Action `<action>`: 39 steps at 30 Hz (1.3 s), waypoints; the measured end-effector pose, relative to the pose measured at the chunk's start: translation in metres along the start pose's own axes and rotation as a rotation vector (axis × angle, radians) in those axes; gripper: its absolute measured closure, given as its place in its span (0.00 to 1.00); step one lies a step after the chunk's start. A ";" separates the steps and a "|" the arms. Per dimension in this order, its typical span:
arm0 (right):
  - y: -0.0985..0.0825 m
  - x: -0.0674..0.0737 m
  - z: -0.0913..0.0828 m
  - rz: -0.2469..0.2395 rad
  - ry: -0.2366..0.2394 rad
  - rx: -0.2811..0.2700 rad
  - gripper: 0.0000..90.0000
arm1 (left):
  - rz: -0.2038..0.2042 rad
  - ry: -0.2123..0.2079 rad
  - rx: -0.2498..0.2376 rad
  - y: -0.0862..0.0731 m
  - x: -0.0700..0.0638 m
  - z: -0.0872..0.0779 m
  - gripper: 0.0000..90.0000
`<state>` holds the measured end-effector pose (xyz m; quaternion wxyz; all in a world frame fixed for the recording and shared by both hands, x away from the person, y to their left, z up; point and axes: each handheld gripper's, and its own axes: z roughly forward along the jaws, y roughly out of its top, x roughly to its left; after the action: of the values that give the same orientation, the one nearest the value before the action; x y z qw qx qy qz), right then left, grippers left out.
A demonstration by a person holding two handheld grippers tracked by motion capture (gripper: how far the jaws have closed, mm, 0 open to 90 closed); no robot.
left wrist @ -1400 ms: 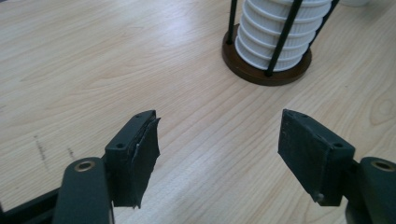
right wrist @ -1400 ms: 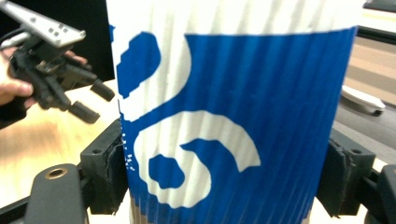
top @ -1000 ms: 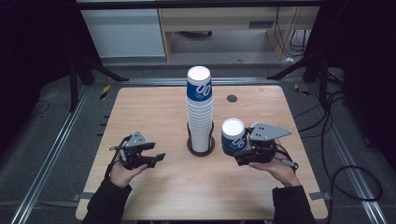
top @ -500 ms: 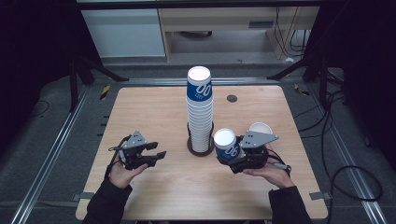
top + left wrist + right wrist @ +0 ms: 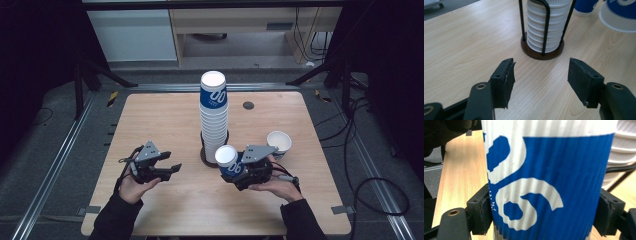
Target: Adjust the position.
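Right gripper view: right hand-held gripper [image 5: 544,212] clamps ribbed blue-white paper cup [image 5: 549,182]; left hand-held gripper [image 5: 541,80] gapes.

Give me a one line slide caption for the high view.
Right gripper holds a blue cup beside the cup stack; left gripper empty; another cup stands upright.

One tall stack [image 5: 214,117] of cups stands in one wire holder [image 5: 205,152]; its cups are too many and too tightly nested to count. Two single cups are apart from it: one held cup [image 5: 229,161] and one upright cup [image 5: 279,143]. There are two grippers, the left [image 5: 172,169] and the right [image 5: 239,172].
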<state>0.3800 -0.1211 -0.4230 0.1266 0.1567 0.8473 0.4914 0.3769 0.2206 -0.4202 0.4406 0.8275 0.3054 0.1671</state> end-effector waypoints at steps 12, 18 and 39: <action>-0.003 0.004 0.020 -0.031 0.027 0.054 0.22 | -0.007 -0.109 -0.039 0.012 -0.017 -0.004 0.37; -0.002 0.005 0.025 -0.043 0.039 0.057 0.22 | -0.002 -0.161 -0.068 0.015 -0.025 -0.005 0.37; 0.001 0.015 0.048 -0.057 0.086 0.075 0.22 | 0.009 -0.235 -0.052 0.028 -0.053 0.014 0.33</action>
<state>0.3835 -0.0771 -0.4465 0.0982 0.1159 0.8738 0.4620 0.3547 0.1656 -0.4054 0.4938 0.8311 0.2433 0.0789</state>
